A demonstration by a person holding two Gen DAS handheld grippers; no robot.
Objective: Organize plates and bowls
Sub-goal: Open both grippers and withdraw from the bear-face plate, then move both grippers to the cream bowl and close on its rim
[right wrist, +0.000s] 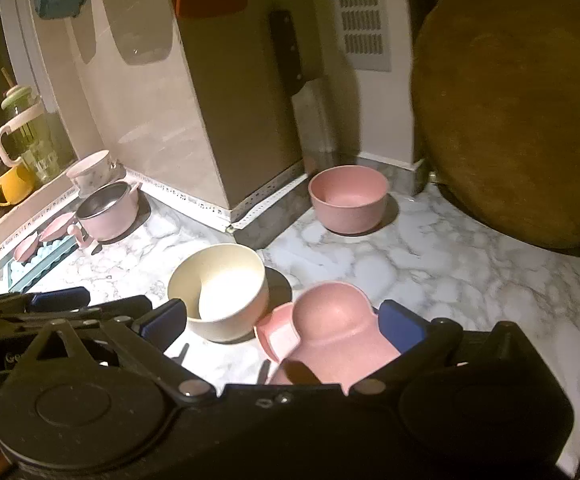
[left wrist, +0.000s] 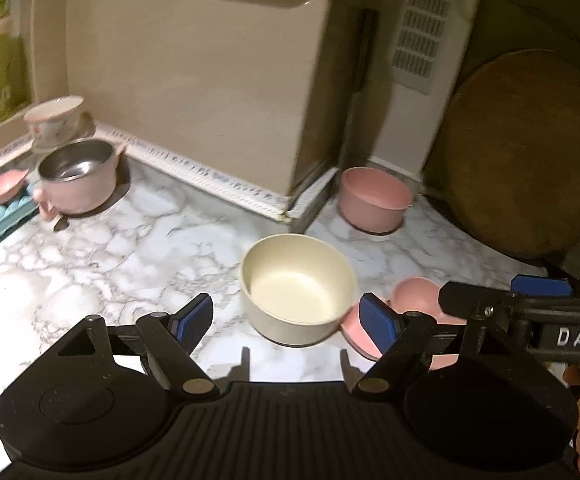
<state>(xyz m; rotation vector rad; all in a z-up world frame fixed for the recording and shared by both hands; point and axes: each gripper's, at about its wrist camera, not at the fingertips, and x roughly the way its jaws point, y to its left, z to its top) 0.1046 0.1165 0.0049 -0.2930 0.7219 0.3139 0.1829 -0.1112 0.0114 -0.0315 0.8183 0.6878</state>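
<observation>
Our left gripper (left wrist: 288, 322) hangs with jaws wide and nothing in them, the cream bowl (left wrist: 297, 288) sitting on the marble counter (left wrist: 130, 240) just ahead of its pads. Our right gripper (right wrist: 284, 322) gapes fully too; a pink scoop-shaped dish (right wrist: 329, 332) lies between its fingers, unpressed, touching the cream bowl. A pink bowl (right wrist: 347, 198) waits near the wall, beside the round board (right wrist: 509, 120)

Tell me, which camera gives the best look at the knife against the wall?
The right wrist view: the knife shows whole, dark handle above a broad blade. In the left wrist view it is only a blurred dark strip.
</observation>
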